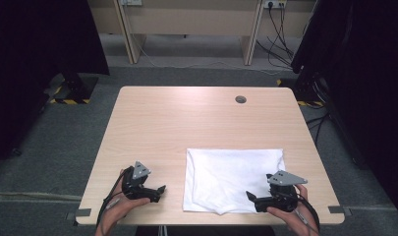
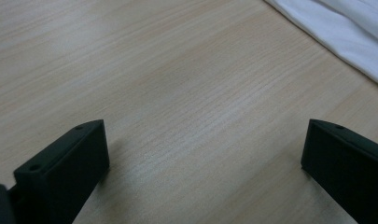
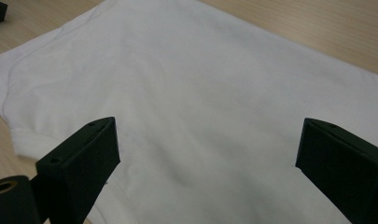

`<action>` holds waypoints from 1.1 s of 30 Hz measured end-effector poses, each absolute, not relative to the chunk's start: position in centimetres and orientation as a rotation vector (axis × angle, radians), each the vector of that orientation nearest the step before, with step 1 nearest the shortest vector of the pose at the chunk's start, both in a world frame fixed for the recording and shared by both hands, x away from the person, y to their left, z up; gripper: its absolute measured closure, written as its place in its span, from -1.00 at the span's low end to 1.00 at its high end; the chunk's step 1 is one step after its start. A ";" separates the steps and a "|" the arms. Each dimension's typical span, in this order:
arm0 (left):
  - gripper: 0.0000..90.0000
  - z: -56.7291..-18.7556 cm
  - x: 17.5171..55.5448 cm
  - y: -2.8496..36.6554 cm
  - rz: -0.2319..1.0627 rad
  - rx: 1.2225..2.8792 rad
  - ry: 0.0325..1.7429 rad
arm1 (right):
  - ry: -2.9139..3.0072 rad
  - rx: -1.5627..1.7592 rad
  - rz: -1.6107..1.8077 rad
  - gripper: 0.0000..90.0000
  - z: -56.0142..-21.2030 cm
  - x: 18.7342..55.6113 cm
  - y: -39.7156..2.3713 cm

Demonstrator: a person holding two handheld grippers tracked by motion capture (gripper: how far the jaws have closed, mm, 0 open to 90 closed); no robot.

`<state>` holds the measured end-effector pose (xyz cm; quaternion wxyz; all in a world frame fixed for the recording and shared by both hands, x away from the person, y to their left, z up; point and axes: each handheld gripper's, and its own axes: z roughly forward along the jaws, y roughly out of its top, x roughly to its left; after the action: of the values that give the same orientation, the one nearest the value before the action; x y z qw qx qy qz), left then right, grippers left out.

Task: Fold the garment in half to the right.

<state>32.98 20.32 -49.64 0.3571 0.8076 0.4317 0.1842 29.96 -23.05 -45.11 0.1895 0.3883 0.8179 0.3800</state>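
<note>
From the high view, a light wooden table (image 1: 186,123) stands on grey carpet, with a small round cable hole (image 1: 241,99) near its far edge. A folded white cloth (image 1: 231,177) lies flat on the near right part of the table. The left gripper (image 1: 159,189), held in the person's left hand (image 1: 120,204), sits near the front edge, just left of the cloth and apart from it, pointing toward it. The right gripper (image 1: 249,195), held in the right hand (image 1: 290,216), rests over the cloth's near right corner, pointing left across it.

In the left gripper view, the left gripper (image 2: 203,149) has its two black jaws spread wide over bare wood. The white cloth (image 2: 345,32) shows at the upper right, beyond the jaws and not between them.

In the right gripper view, the right gripper (image 3: 207,144) also has its jaws spread wide. The white cloth (image 3: 200,84) lies directly beneath and ahead of them, smooth with soft creases, and nothing is pinched.
</note>
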 end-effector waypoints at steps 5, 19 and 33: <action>-1.00 -49.6 33.0 20.3 0.476 2.084 1.116 | 2.312 1.082 1.068 -0.86 -45.1 30.6 -22.3; -0.92 -49.6 33.1 19.9 0.465 2.053 1.120 | 2.321 1.038 1.090 -0.86 -44.2 32.0 -20.4; -0.90 -48.2 33.5 18.6 0.441 1.993 1.165 | 2.349 0.984 1.085 -0.85 -43.2 34.2 -17.9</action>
<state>33.48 18.56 -48.16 0.3853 0.7825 0.4575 0.1730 34.21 -17.93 -43.17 0.1857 0.3492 0.8338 0.3850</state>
